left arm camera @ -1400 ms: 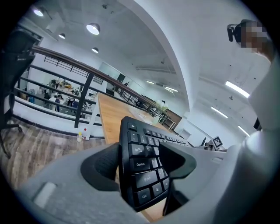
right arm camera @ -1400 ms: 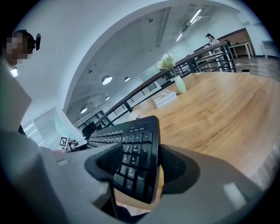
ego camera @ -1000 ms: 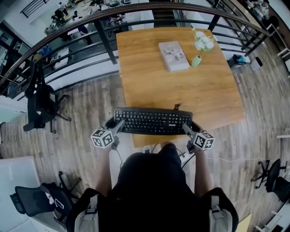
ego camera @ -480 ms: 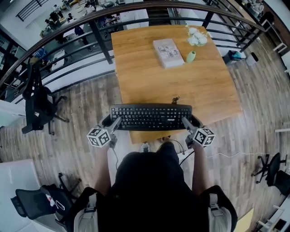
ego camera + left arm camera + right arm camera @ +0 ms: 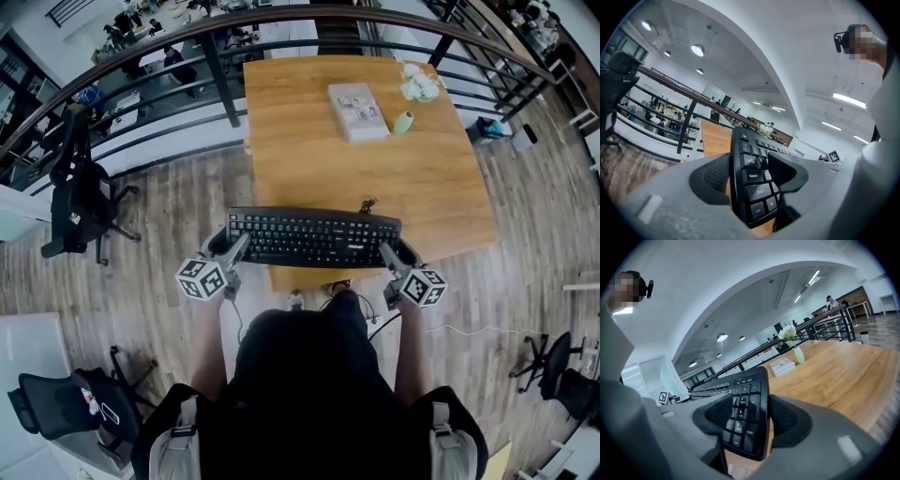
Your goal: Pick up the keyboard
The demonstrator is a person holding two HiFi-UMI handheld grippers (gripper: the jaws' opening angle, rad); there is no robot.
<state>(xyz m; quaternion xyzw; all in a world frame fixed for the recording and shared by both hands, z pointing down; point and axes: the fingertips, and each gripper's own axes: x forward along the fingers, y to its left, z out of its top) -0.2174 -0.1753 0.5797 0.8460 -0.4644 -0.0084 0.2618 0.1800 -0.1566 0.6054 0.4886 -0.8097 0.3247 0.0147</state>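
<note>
Wood-plank flooring point(image 5: 169, 216) filled most of the head view, running under everything else. A dark metal railing point(image 5: 217, 70) curved across the far side, and behind it lay a lower level with desks and people, too small to make out. Against the railing stood a square wooden table point(image 5: 375, 178), its top the warmest colour in view. A black office chair point(image 5: 80, 202) stood on the floor well to the left of the table.

The black keyboard point(image 5: 312, 237) lay crosswise over the table's near edge, keys up, spanning the space between the person's two hands.

The left gripper point(image 5: 232, 247) was clamped on the keyboard's left end. Its own view showed one ribbed pad point(image 5: 715, 176) against one long edge and the other jaw against the opposite long edge, with the end keys between them. The right gripper point(image 5: 390, 253) held the right end the same way. Its jaws had just been closing, and in its view the number-pad end sat squeezed between both pads. Each gripper carried its marker cube close to the person's body.

On the far half of the table a pale book point(image 5: 357, 112) lay flat. Just to its right a small green vase point(image 5: 403, 123) lay in the head view, though in the right gripper view it looked upright. A cluster of white flowers point(image 5: 419, 86) sat beyond the vase, near the table's far right corner. All three were well apart from the keyboard.
</note>
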